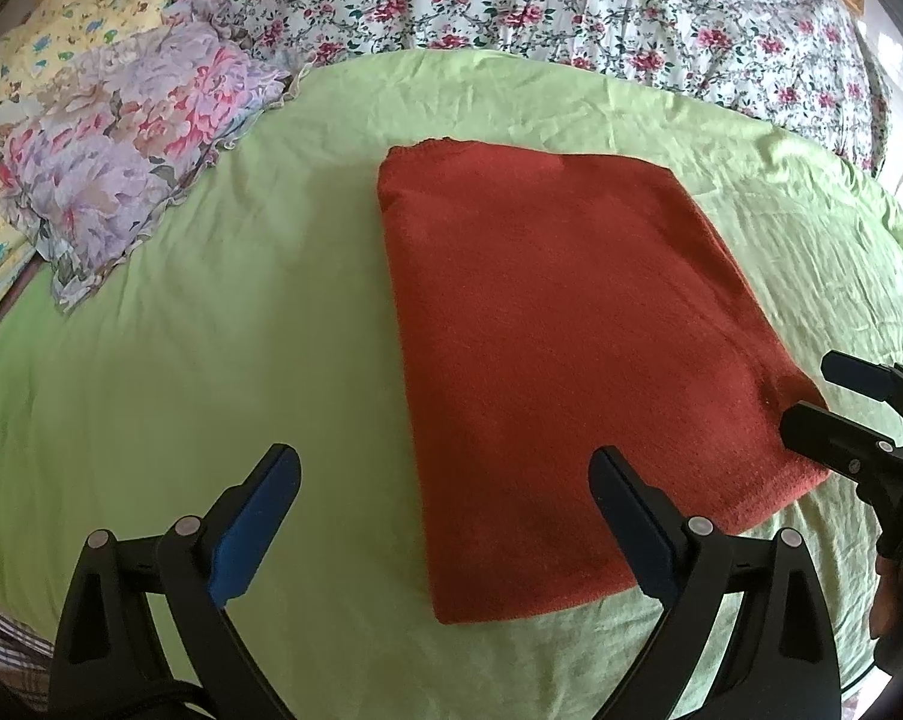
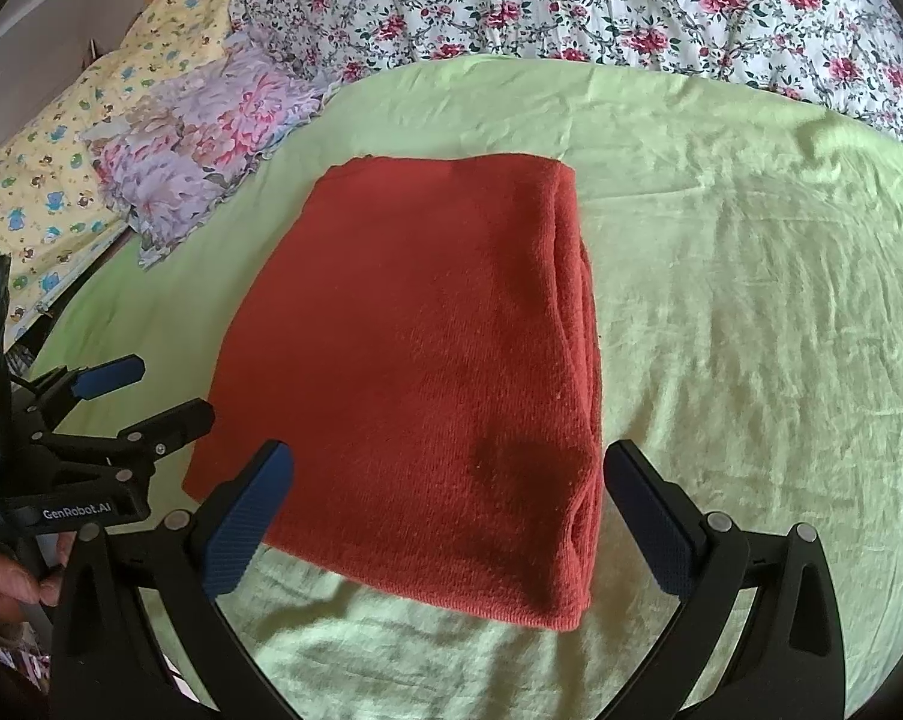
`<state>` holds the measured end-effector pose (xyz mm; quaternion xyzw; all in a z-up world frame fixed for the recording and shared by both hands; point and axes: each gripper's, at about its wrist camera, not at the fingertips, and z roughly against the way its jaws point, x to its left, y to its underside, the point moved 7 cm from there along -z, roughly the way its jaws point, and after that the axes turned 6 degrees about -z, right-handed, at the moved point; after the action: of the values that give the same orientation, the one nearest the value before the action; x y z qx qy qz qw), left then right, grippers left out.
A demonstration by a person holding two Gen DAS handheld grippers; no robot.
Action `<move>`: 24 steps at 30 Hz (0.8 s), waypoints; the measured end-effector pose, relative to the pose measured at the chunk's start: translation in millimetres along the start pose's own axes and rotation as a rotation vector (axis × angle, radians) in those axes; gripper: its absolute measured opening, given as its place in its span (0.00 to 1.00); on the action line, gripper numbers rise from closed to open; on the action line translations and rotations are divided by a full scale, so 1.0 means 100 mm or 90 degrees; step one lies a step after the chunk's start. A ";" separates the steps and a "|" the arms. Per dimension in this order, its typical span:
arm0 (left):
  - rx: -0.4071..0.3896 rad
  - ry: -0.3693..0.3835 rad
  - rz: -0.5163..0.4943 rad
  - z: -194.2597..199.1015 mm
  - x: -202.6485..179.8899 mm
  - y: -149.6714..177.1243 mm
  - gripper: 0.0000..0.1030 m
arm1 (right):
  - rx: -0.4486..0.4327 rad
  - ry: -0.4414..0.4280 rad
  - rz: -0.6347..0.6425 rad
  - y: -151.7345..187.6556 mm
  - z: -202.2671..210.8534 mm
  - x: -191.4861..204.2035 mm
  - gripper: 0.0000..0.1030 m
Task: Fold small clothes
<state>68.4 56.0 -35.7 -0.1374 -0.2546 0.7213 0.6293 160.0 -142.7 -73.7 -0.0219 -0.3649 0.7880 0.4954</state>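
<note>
Both the left tool (image 1: 445,516) and right tool (image 2: 448,516) gape wide, empty.

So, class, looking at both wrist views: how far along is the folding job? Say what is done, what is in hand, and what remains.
Done: the red cloth lies folded in a neat rectangle on the green sheet, with stacked layers showing along its right edge. In hand: nothing; the left gripper and right gripper are both open, near the cloth's near end. Left: perhaps one more fold; no other unfolded garment shows.

fuzzy matt knit cloth (image 2: 427,360) on a creased, smooth green sheet (image 2: 751,300).
</note>
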 end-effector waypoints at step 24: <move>-0.008 0.010 0.015 0.05 0.05 -0.02 0.93 | 0.002 -0.003 0.007 -0.12 -0.08 0.07 1.00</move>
<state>66.4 59.7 -29.7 -0.1502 -0.2528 0.7257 0.6220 168.4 -129.8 -70.0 -0.0211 -0.3644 0.7913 0.4906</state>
